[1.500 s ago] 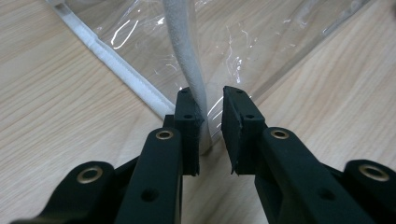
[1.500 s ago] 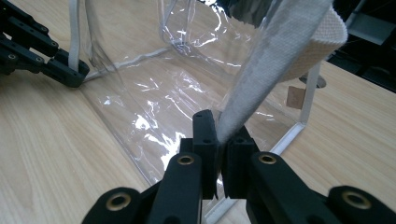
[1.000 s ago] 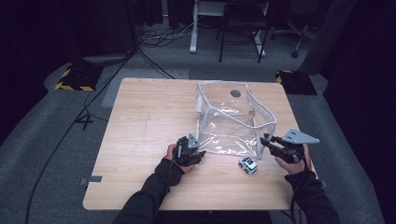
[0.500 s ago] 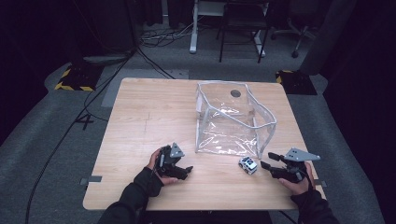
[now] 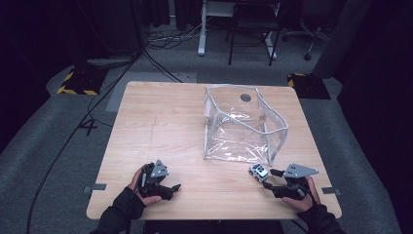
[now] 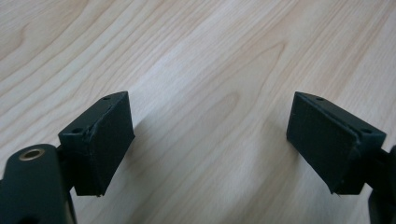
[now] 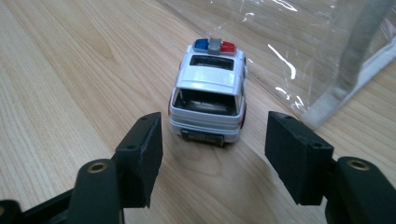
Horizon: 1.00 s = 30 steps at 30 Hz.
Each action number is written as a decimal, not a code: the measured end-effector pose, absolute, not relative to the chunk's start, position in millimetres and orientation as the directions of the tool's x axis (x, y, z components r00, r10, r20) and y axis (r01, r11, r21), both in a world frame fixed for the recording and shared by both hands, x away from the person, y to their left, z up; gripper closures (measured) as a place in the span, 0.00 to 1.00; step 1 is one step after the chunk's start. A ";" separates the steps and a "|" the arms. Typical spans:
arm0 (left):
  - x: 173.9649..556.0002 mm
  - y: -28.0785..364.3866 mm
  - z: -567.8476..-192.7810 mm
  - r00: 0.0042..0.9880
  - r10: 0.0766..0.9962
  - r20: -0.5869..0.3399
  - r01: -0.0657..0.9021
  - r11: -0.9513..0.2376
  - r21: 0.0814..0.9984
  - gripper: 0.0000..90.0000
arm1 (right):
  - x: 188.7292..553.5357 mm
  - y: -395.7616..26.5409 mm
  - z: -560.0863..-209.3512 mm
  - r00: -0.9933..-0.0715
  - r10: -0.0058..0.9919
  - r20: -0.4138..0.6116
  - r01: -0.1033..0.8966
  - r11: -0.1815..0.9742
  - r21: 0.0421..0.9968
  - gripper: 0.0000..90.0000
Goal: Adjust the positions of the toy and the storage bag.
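A small white toy police car [image 5: 258, 171] [image 7: 208, 96] with a red and blue light bar stands on the wooden table [image 5: 165, 126], just in front of a clear plastic bag [image 5: 243, 127] [image 7: 299, 51] that stands open. My right gripper [image 5: 271, 179] [image 7: 212, 156] is open, low on the table, its jaws just behind the car's rear and apart from it. My left gripper [image 5: 170, 187] [image 6: 210, 144] is open near the table's front left, over bare wood with nothing between its jaws.
The table's front edge lies close behind both hands. Cables [image 5: 146, 48], a desk frame and chairs [image 5: 253, 29] stand on the dark floor beyond the far edge. A grey round mark [image 5: 246, 97] shows on the table through the bag.
Both grippers have drawn back from the bag toward the front edge. The left moved left and nearer; the right dropped behind the toy car. The bag and car stayed put.
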<state>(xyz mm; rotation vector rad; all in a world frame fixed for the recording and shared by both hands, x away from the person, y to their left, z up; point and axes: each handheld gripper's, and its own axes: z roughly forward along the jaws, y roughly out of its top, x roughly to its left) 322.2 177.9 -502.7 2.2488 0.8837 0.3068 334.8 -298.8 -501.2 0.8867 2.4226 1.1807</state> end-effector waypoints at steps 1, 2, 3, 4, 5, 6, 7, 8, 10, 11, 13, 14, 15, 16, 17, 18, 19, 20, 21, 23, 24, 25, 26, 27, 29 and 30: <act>321.3 179.8 -502.4 0.733 0.680 -0.023 0.510 -0.527 0.679 0.17 | 335.2 -296.8 -501.3 -0.767 0.641 0.005 0.399 0.472 0.786 0.42; 320.8 180.9 -502.4 0.732 0.681 -0.023 0.512 -0.528 0.678 0.17 | 336.4 -294.8 -501.6 -0.771 0.637 0.002 0.398 0.479 0.783 0.42; 320.6 181.0 -502.4 0.729 0.684 -0.022 0.512 -0.524 0.681 0.17 | 337.4 -292.0 -501.8 -0.765 0.645 0.000 0.404 0.480 0.779 0.41; 320.6 181.0 -502.4 0.729 0.684 -0.022 0.512 -0.525 0.680 0.17 | 338.7 -289.7 -501.8 -0.763 0.646 -0.004 0.406 0.485 0.775 0.40; 320.6 181.0 -502.4 0.729 0.684 -0.022 0.512 -0.524 0.680 0.17 | 340.3 -287.2 -502.1 -0.766 0.642 -0.007 0.404 0.491 0.772 0.40; 320.7 181.0 -502.4 0.730 0.684 -0.022 0.512 -0.525 0.680 0.17 | 341.5 -284.4 -502.2 -0.769 0.639 -0.006 0.409 0.500 0.763 0.39; 320.8 181.2 -502.3 0.731 0.682 -0.019 0.511 -0.529 0.678 0.17 | 342.8 -281.4 -502.7 -0.768 0.641 -0.011 0.412 0.507 0.757 0.38; 320.7 181.1 -502.3 0.731 0.683 -0.021 0.511 -0.527 0.679 0.17 | 344.5 -279.2 -502.6 -0.771 0.637 -0.009 0.411 0.508 0.757 0.38; 320.6 180.8 -502.5 0.727 0.686 -0.025 0.516 -0.523 0.679 0.17 | 348.1 -275.6 -502.8 -0.770 0.637 -0.010 0.410 0.508 0.758 0.37; 320.8 180.6 -502.7 0.728 0.685 -0.027 0.516 -0.522 0.679 0.17 | 349.9 -274.5 -502.6 -0.767 0.641 -0.006 0.417 0.506 0.755 0.37; 321.2 179.9 -502.7 0.724 0.689 -0.030 0.521 -0.518 0.679 0.16 | 353.5 -272.5 -502.9 -0.764 0.645 -0.011 0.416 0.505 0.756 0.37; 321.6 179.9 -502.7 0.724 0.689 -0.022 0.517 -0.521 0.679 0.16 | 354.3 -271.1 -502.7 -0.759 0.651 -0.004 0.423 0.499 0.756 0.38; 321.6 179.9 -502.7 0.724 0.689 -0.022 0.517 -0.521 0.679 0.16 | 354.3 -271.1 -502.7 -0.759 0.651 -0.004 0.423 0.499 0.756 0.38; 322.0 179.8 -502.4 0.725 0.689 -0.024 0.520 -0.524 0.675 0.16 | 355.8 -270.7 -502.6 -0.758 0.652 -0.007 0.421 0.498 0.758 0.42; 321.9 179.7 -502.6 0.724 0.690 -0.023 0.519 -0.522 0.677 0.16 | 356.0 -270.8 -502.5 -0.755 0.655 -0.006 0.423 0.494 0.760 0.46; 322.0 179.8 -502.4 0.725 0.688 -0.024 0.520 -0.524 0.674 0.16 | 355.8 -271.1 -502.5 -0.754 0.657 -0.001 0.423 0.487 0.764 0.49; 322.0 179.8 -502.4 0.725 0.688 -0.024 0.520 -0.524 0.674 0.16 | 355.8 -271.1 -502.5 -0.754 0.657 -0.001 0.423 0.487 0.764 0.49; 322.0 179.8 -502.4 0.725 0.688 -0.024 0.520 -0.524 0.675 0.16 | 355.2 -271.9 -502.3 -0.760 0.650 -0.008 0.415 0.494 0.765 0.52; 322.2 179.9 -502.3 0.725 0.688 -0.020 0.518 -0.526 0.675 0.16 | 354.8 -272.3 -502.3 -0.760 0.649 -0.011 0.412 0.495 0.765 0.53; 322.9 180.1 -502.5 0.728 0.686 -0.015 0.513 -0.529 0.677 0.16 | 353.6 -273.0 -502.4 -0.757 0.653 -0.016 0.410 0.494 0.767 0.53; 322.9 179.9 -502.6 0.727 0.686 -0.020 0.515 -0.526 0.676 0.16 | 352.3 -273.2 -502.1 -0.757 0.653 -0.012 0.413 0.493 0.766 0.53; 323.1 180.0 -502.5 0.728 0.685 -0.019 0.514 -0.527 0.676 0.15 | 352.0 -274.7 -502.2 -0.760 0.650 -0.020 0.405 0.497 0.767 0.53; 323.2 179.8 -502.6 0.727 0.687 -0.023 0.516 -0.524 0.678 0.15 | 351.3 -276.6 -502.0 -0.760 0.650 -0.017 0.407 0.496 0.767 0.53; 323.3 179.8 -502.6 0.728 0.685 -0.026 0.517 -0.524 0.677 0.15 | 350.6 -279.0 -502.2 -0.758 0.652 -0.014 0.409 0.493 0.768 0.53; 323.6 180.0 -502.6 0.729 0.684 -0.025 0.516 -0.525 0.677 0.15 | 349.9 -281.9 -502.0 -0.760 0.650 -0.016 0.408 0.495 0.767 0.53; 323.6 179.8 -502.7 0.727 0.686 -0.030 0.520 -0.521 0.677 0.15 | 347.5 -286.3 -502.1 -0.758 0.652 -0.022 0.404 0.495 0.769 0.53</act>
